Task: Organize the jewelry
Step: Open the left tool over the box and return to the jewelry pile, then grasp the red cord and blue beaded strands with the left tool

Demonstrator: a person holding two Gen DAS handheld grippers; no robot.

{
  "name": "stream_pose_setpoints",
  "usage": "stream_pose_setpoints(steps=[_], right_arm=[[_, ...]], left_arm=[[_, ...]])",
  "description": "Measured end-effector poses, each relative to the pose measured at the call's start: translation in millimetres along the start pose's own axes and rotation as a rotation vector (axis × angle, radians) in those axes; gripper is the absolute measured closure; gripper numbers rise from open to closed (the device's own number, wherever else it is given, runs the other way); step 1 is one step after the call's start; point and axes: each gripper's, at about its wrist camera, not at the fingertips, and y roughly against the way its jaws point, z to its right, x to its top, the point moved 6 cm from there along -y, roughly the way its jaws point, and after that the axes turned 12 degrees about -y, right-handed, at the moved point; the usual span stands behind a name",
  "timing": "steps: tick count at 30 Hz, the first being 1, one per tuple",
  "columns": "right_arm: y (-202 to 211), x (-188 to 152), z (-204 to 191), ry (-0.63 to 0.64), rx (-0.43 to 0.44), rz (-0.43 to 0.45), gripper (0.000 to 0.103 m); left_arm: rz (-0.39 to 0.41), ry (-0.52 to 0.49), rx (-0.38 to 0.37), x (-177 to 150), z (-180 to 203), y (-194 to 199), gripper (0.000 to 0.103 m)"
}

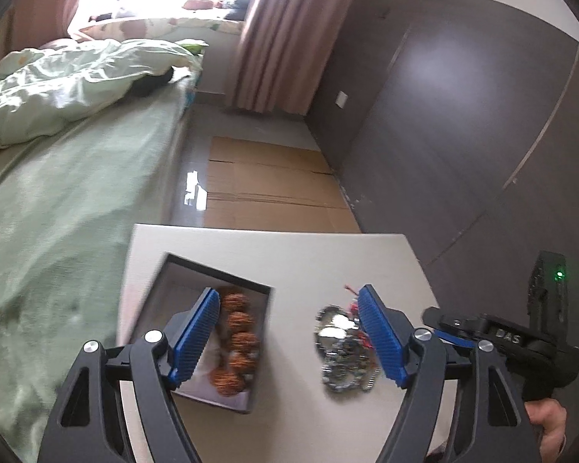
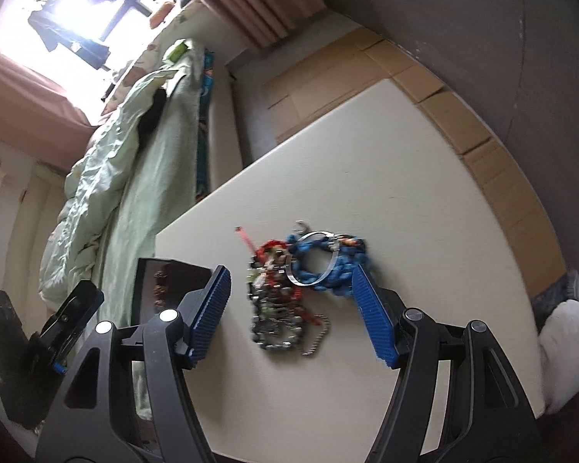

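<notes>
A dark open box [image 1: 212, 332] on the white table [image 1: 308, 254] holds a brown bead bracelet [image 1: 237, 343]. A tangled pile of jewelry [image 1: 343, 351] lies to its right. My left gripper [image 1: 289, 335] is open and empty above the table, between box and pile. In the right wrist view the pile [image 2: 278, 301] shows dark beads, a red cord, a silver bangle [image 2: 312, 258] and a blue bead bracelet [image 2: 328, 270]. My right gripper [image 2: 293, 312] is open and empty, its fingers on either side of the pile. The box [image 2: 162, 289] is at the left.
A bed with green bedding [image 1: 58, 146] runs along the table's left side. Flattened cardboard [image 1: 266, 181] covers the floor beyond the table. A dark wardrobe wall [image 1: 463, 115] stands to the right. White fabric [image 2: 571, 347] lies off the table's right corner.
</notes>
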Motion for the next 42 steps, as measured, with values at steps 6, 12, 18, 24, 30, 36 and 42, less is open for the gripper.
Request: stream_pose_setpoints(steps=[6, 12, 18, 24, 30, 36, 42], right_arm=[[-10.2, 6.5, 24.1, -0.054, -0.033, -0.032, 0.063], [-24.2, 16.8, 47.9, -0.095, -0.074, -0.048, 0.068], [-34.6, 19.7, 47.5, -0.091, -0.06, -0.076, 0.068], [-47.6, 19.6, 44.6, -0.067, -0.077, -0.094, 0.07], [-53.7, 20.7, 40.2, -0.045, -0.098, -0.088, 0.084], [-45.2, 21.8, 26.9, -0.014, -0.082, -0.055, 0.092], [-21.1, 14.3, 9.2, 0.011, -0.044, -0.013, 0.092]], left_arm=[[-0.037, -0.044, -0.049, 0.1, 34.1, -26.3, 0.043], [-0.078, -0.051, -0.089, -7.9, 57.3, -57.6, 0.052], [-0.132, -0.035, -0.139, -14.1, 69.3, -87.8, 0.055], [-0.183, -0.008, -0.185, -22.6, 75.0, -112.3, 0.059], [-0.24, 0.048, -0.224, -34.5, 75.2, -134.6, 0.084], [-0.221, 0.07, -0.232, -31.1, 75.6, -128.5, 0.099], [-0.167, 0.061, -0.236, -19.6, 74.3, -99.2, 0.1]])
